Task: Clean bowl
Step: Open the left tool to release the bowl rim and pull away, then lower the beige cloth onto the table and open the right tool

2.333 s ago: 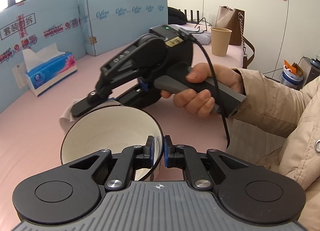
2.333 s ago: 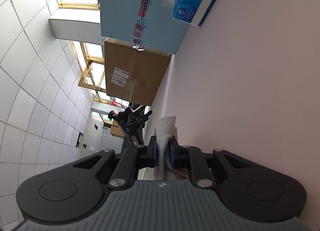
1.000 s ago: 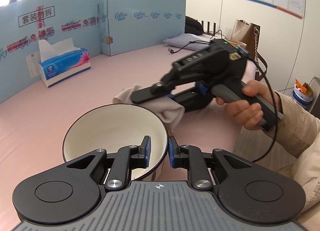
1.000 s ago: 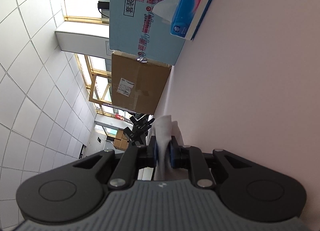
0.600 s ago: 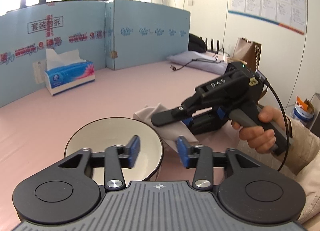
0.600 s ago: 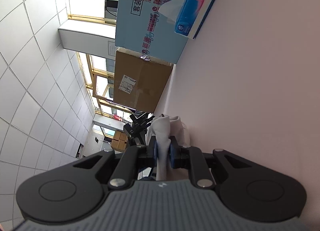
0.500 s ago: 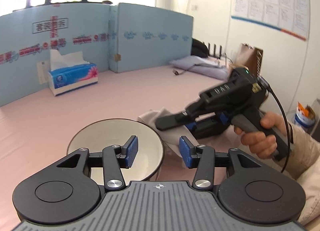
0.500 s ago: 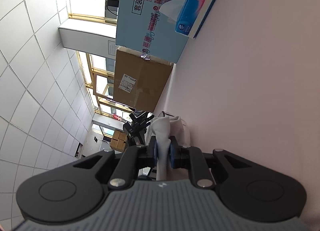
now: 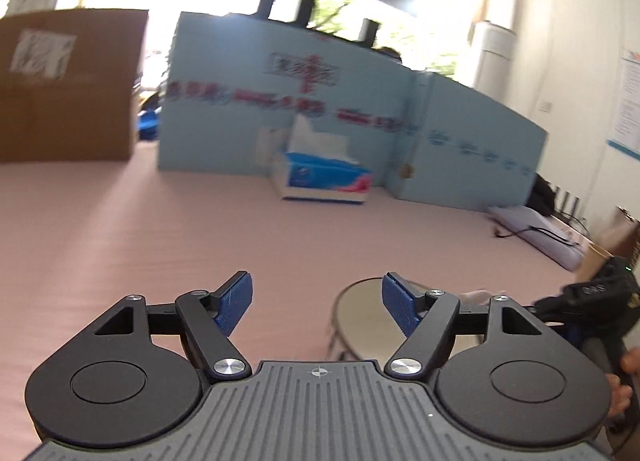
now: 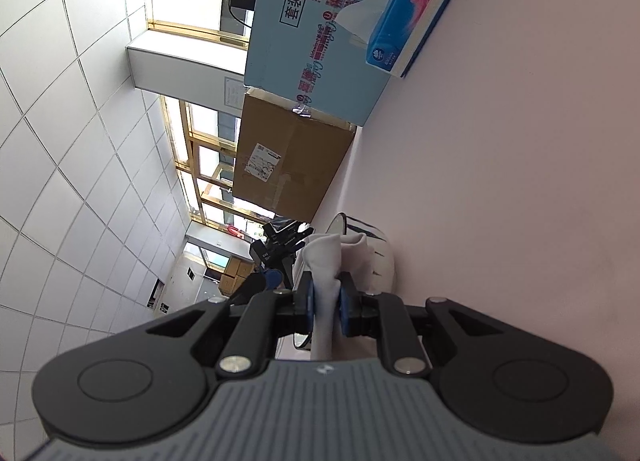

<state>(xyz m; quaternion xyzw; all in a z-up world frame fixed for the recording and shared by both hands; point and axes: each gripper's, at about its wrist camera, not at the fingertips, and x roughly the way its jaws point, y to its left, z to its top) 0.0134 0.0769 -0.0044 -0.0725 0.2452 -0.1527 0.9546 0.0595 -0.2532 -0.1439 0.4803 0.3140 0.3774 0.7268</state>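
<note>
1. Left wrist view — the left gripper [image 9: 316,301] hangs over the pink table [image 9: 120,229] with its jaws spread wide and nothing between them. The bowl [image 9: 362,319] sits on the table just beyond and to the right of the jaws, partly hidden behind the right finger; only its pale inside and dark rim show. At the far right edge the right gripper [image 9: 592,297] is glimpsed, close beside the bowl. A tissue box [image 9: 322,177] stands well behind, against a blue panel [image 9: 280,113], with a cardboard box [image 9: 64,85] to the left.

2. Right wrist view — turned on its side, this camera shows the right gripper [image 10: 325,303] clamped tight on a white cloth [image 10: 324,261], the folds bunched just past the pads. The bowl [image 10: 376,249] lies immediately ahead, the cloth at or against its rim; actual contact cannot be judged.

3. Progress — by the look of it the wiping is finished or nearly so: the bowl stands released on the table, and only setting down the cloth appears to remain.

4. What each adds — only the left view shows the free hand's jaws open and the bowl's inside; only the right shows the cloth held.
</note>
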